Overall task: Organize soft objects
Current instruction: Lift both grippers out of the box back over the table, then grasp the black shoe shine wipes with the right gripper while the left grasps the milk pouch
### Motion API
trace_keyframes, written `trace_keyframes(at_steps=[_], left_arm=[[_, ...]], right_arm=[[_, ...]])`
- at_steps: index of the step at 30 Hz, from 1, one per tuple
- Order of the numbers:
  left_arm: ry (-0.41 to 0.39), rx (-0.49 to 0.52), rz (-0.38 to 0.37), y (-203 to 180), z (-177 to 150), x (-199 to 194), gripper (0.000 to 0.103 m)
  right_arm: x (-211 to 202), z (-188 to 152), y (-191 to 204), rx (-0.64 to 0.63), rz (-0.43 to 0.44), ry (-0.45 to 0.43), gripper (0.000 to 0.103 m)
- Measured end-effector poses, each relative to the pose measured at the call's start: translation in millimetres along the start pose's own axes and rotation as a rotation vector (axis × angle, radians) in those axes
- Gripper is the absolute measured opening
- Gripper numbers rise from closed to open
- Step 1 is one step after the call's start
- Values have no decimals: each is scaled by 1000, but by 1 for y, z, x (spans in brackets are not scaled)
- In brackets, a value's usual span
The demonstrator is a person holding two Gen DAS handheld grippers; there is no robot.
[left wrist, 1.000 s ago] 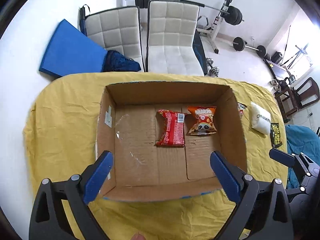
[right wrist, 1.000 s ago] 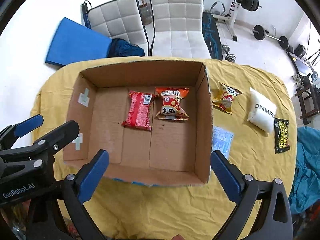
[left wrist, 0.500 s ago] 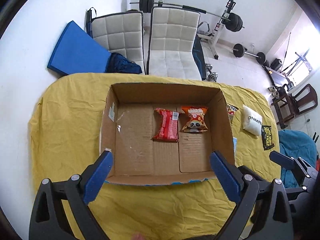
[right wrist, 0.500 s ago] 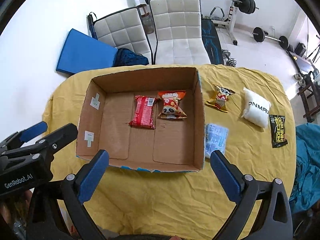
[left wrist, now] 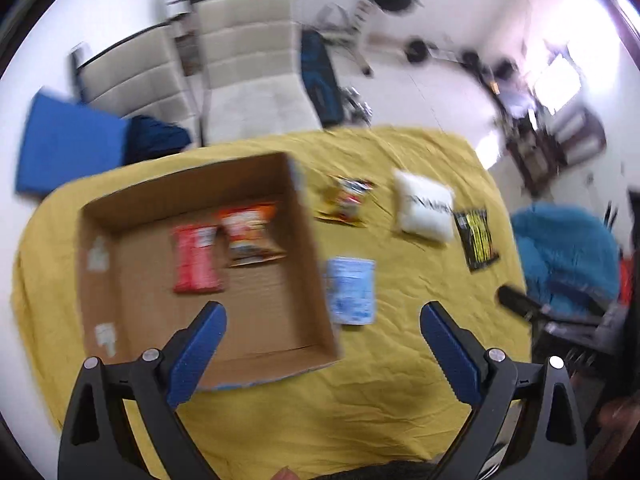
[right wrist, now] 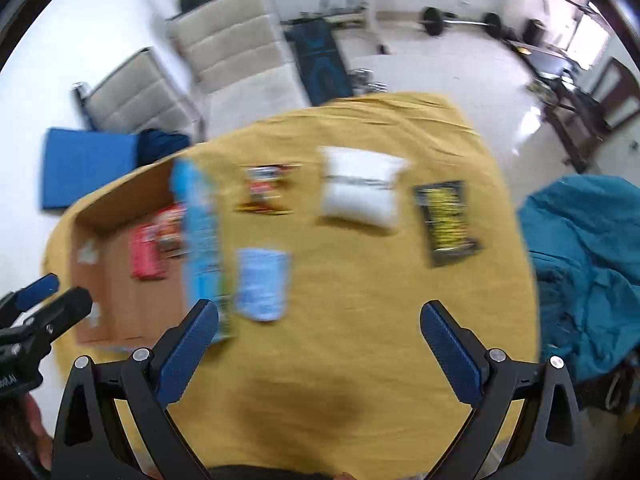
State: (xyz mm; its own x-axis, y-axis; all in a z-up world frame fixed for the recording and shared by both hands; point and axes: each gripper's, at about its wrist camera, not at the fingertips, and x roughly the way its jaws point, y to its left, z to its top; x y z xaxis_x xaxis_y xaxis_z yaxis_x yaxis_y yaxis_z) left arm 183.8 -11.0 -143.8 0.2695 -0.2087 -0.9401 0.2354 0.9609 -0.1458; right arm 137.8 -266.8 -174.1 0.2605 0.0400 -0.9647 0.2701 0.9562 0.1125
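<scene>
Both grippers are wide open and hold nothing. The left gripper (left wrist: 322, 334) hangs above the near right corner of the brown cardboard box (left wrist: 120, 280). The right gripper (right wrist: 320, 334) hangs over the bare yellow cloth (right wrist: 340, 380) on the table.

Two soft packets already lie in the box, ahead of the left jaws: a red snack packet (left wrist: 196, 260) and an orange snack packet (left wrist: 250, 234). Four soft things are not in yet. The flat light-blue packet (right wrist: 262, 284) lies just ahead of the right jaws, toward their left side. Farther ahead sit a small yellow and red snack bag (right wrist: 266, 190), a puffy white pillow pack (right wrist: 360, 190) and a black and yellow packet (right wrist: 448, 220).

I think the blue packet is the best one to take next. Go down slowly, put one finger on each side, and squeeze softly so it does not slip or squash.

The cloth is wrinkly. Behind the table stand two white chairs (left wrist: 240, 68) and some gym weights (right wrist: 434, 20). The pictures are blurry.
</scene>
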Motion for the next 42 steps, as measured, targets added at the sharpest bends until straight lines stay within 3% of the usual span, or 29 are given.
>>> trace_keyframes(at_steps=[2, 6, 9, 13, 21, 28, 32, 34, 36, 42], left_arm=[[51, 76, 16, -37, 12, 28, 99], [161, 208, 119, -96, 31, 96, 99], [258, 279, 181, -132, 40, 156, 99], [325, 328, 248, -158, 35, 207, 99], [480, 225, 300, -141, 19, 286, 99], [617, 143, 324, -114, 6, 327, 99], [600, 103, 263, -110, 9, 325, 98], [584, 58, 199, -103, 15, 318, 98], [569, 10, 122, -100, 19, 310, 98], [535, -60, 7, -97, 20, 298, 98]], right_arm=[[12, 9, -38, 27, -39, 15, 103], [42, 23, -109, 89, -88, 51, 103], [67, 28, -142, 121, -94, 77, 103], [96, 28, -172, 148, -102, 107, 103], [138, 30, -182, 84, -85, 159, 103], [174, 58, -167, 12, -59, 155, 103], [216, 77, -166, 30, -46, 205, 102], [234, 81, -170, 64, -33, 238, 102], [249, 81, -172, 99, -16, 272, 85], [254, 67, -165, 74, -48, 278, 65]])
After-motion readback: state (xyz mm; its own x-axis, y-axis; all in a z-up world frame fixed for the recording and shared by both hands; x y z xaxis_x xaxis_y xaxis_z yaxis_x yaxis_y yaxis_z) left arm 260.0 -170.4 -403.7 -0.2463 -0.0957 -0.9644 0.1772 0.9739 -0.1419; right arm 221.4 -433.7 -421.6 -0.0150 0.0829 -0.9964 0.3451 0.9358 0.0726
